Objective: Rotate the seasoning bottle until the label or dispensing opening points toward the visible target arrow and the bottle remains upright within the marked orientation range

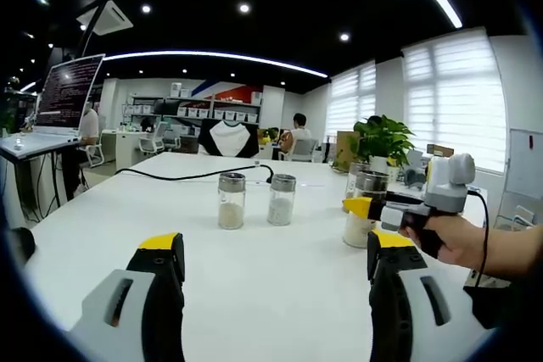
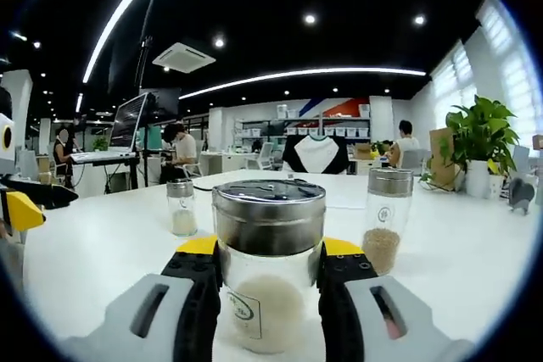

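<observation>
Seasoning bottle (image 2: 268,269) is pinched upright, dead centre in the right gripper (image 2: 268,270); left gripper (image 1: 276,264) is held spread, empty, farther off.

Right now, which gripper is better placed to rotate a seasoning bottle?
The right gripper: its jaws already stand on either side of a seasoning bottle. The left gripper is open on nothing, short of the bottles.
</observation>
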`<state>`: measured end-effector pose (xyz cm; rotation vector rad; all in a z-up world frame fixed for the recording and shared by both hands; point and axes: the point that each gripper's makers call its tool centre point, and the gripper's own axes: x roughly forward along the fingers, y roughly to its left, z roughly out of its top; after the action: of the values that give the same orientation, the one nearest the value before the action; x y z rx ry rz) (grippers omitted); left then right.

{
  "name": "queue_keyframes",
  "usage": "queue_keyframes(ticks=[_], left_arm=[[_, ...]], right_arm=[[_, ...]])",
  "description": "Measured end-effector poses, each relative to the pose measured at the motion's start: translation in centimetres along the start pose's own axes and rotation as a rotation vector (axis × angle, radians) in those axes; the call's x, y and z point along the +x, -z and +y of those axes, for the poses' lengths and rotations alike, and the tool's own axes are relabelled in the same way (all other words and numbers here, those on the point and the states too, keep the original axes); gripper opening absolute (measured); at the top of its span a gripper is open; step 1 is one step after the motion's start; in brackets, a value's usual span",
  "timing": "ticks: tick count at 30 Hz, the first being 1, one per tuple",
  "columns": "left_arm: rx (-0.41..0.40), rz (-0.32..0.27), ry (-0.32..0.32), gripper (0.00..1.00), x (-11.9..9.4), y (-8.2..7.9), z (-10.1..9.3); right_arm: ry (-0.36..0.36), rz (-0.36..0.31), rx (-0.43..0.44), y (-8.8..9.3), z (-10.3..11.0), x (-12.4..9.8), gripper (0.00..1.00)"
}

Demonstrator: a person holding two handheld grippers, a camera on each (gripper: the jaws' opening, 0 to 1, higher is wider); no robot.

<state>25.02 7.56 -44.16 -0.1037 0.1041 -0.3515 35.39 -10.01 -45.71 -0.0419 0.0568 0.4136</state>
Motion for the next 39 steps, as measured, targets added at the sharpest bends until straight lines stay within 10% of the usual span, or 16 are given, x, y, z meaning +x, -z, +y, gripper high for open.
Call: queue_keyframes(ticks=[18,39], left_arm=[[0.034,-0.036,0.027,0.95,-0.2,-0.9,-0.7],[0.046,-0.021,0.023,0.95,-0.2,-0.8,-0.9]], right_arm=[[-0.040,-0.014,-0.002,0.0,0.1,0.2,0.41],[-0.253,0.005,-0.006,0.0,1.3,0.1,0.41]])
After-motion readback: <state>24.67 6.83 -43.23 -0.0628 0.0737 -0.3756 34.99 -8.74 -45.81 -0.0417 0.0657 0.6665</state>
